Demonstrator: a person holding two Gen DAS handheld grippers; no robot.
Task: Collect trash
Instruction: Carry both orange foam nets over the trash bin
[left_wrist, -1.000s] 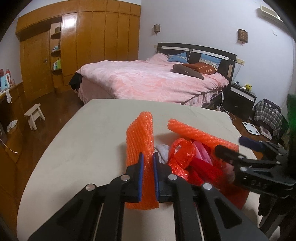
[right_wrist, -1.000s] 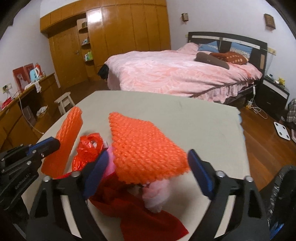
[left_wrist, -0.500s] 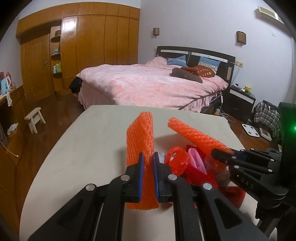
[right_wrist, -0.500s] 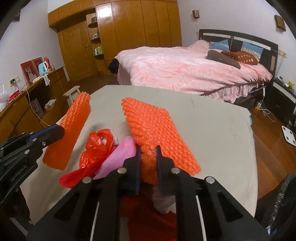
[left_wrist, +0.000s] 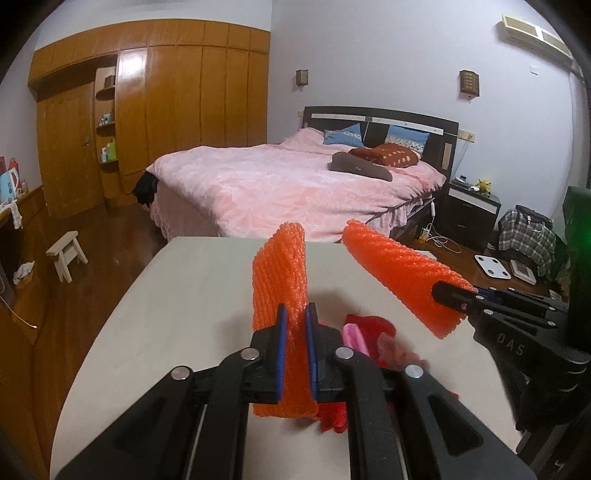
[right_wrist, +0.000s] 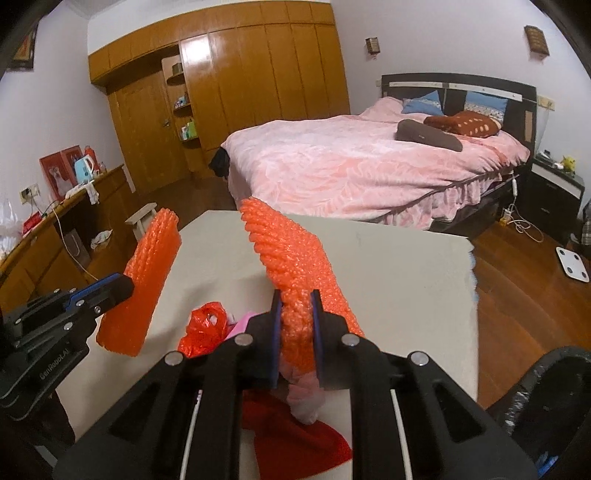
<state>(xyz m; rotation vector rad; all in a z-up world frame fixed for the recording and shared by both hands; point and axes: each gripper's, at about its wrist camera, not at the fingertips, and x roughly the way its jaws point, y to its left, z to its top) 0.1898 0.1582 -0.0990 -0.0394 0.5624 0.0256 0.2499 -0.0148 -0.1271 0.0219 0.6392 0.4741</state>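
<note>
Now each gripper (left_wrist: 294, 345) (right_wrist: 295, 332) clamps an orange foam sleeve (left_wrist: 280, 273) (right_wrist: 295, 262); black bin bag (right_wrist: 546, 402) sits nearest the right.

Red bag (right_wrist: 295, 439) partly hidden beneath right tool (right_wrist: 295, 332); black bin (right_wrist: 550, 413) cropped.

Beige table (left_wrist: 192, 295) with a small heap of trash at my near end.
On the table I see a red plastic bag (right_wrist: 207, 328), crumpled, touching a pink piece (left_wrist: 352, 338) and a dark red cloth (right_wrist: 295, 443) that spreads flat toward the near edge. The far half of the tabletop is bare, and wooden floor (right_wrist: 517, 280) lies around it.
</note>
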